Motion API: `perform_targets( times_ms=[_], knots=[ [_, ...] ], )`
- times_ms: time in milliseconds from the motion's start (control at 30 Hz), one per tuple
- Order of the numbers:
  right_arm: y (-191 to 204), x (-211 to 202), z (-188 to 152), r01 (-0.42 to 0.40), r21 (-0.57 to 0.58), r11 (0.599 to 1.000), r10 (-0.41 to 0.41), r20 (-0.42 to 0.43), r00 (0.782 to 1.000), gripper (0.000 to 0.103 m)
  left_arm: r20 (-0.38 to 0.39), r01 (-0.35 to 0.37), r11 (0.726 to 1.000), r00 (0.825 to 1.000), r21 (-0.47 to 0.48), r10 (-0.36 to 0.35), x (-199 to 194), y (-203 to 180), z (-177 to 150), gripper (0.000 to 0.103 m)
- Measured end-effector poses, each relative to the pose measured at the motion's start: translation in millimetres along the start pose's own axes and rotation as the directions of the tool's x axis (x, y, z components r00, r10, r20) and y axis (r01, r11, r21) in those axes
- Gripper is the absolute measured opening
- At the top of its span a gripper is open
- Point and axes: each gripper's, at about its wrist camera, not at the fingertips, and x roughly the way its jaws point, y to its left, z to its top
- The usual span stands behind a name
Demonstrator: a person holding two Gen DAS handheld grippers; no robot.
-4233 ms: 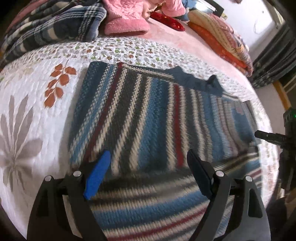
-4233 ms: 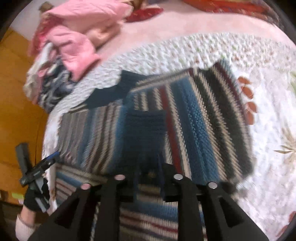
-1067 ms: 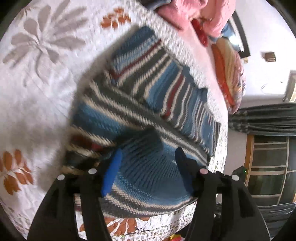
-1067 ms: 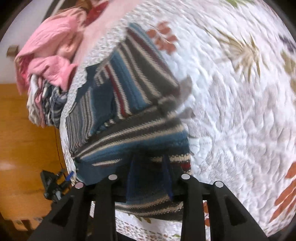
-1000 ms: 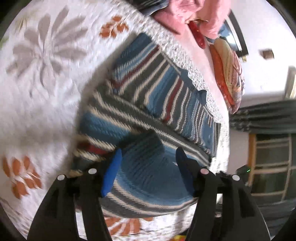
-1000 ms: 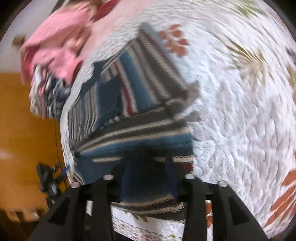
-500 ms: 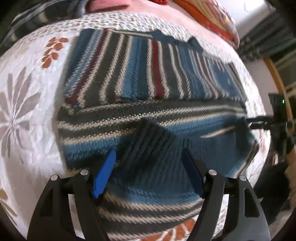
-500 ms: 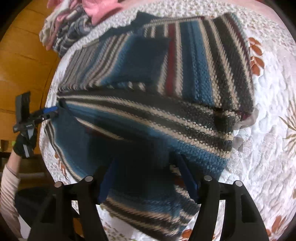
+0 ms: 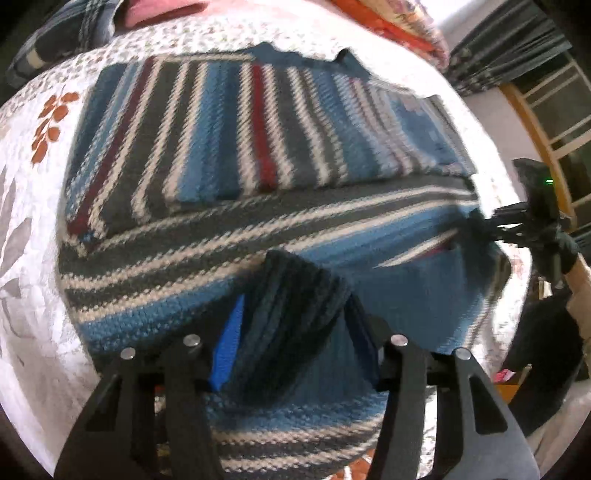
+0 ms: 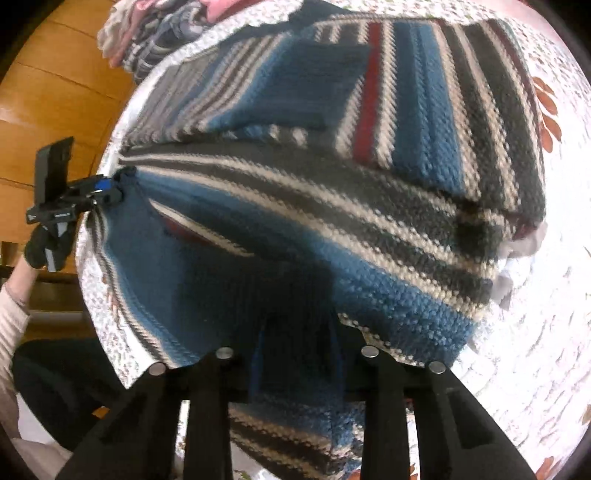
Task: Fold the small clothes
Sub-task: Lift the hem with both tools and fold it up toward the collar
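Observation:
A knitted sweater point(image 9: 258, 122) striped in blue, grey, white and red lies flat on the white floral quilt point(image 9: 26, 229). Its near part is folded across the body as a horizontally striped band point(image 9: 258, 236). My left gripper point(image 9: 293, 332) is shut on a bunched ridge of that near fabric. The right gripper point(image 9: 476, 225) pinches the band's far right corner in this view. In the right wrist view, my right gripper point(image 10: 295, 354) is shut on the dark blue knit point(image 10: 295, 295), and the left gripper point(image 10: 110, 192) grips the sweater's left corner.
A plaid blanket point(image 9: 66, 33) and orange folded bedding point(image 9: 399, 26) lie at the far side of the bed. A clothes pile point(image 10: 155, 33) sits by the wooden wall point(image 10: 48, 85). The person's gloved hand point(image 10: 44, 243) and dark trousers point(image 10: 55, 387) are at the bed edge.
Both grippers have narrowed onto the near sweater fabric since half a second ago. Over the last seconds the sweater's near part was folded across its body.

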Motion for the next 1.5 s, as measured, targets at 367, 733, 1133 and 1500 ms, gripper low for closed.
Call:
perform_targets(
  times_ms=[367, 733, 1133, 1500],
  knots=[
    [9, -13, -3, -0.012, -0.006, 1.000, 0.012, 0.052, 0.999, 0.015, 0.042, -0.001, 0.998, 0.999, 0.065, -0.002, -7, -18, 2, 0.020],
    [21, -77, -1, -0.034, 0.029, 0.999, 0.028, 0.191, 0.981, 0.011, 0.279, 0.119, 0.990, 0.951, 0.074, -0.136, -76, -23, 17, 0.019],
    [-2, -155, 91, -0.017, 0.117, 0.993, -0.033, 0.412, 0.911, 0.011, 0.511, 0.137, 0.988, 0.856, -0.071, -0.082, -115, -7, 107, 0.019],
    [-21, -118, 177, 0.081, 0.157, 0.984, -0.137, 0.386, 0.912, 0.011, 0.468, 0.041, 0.972, 0.880, -0.233, 0.075, -55, 38, 161, 0.019]
  ],
)
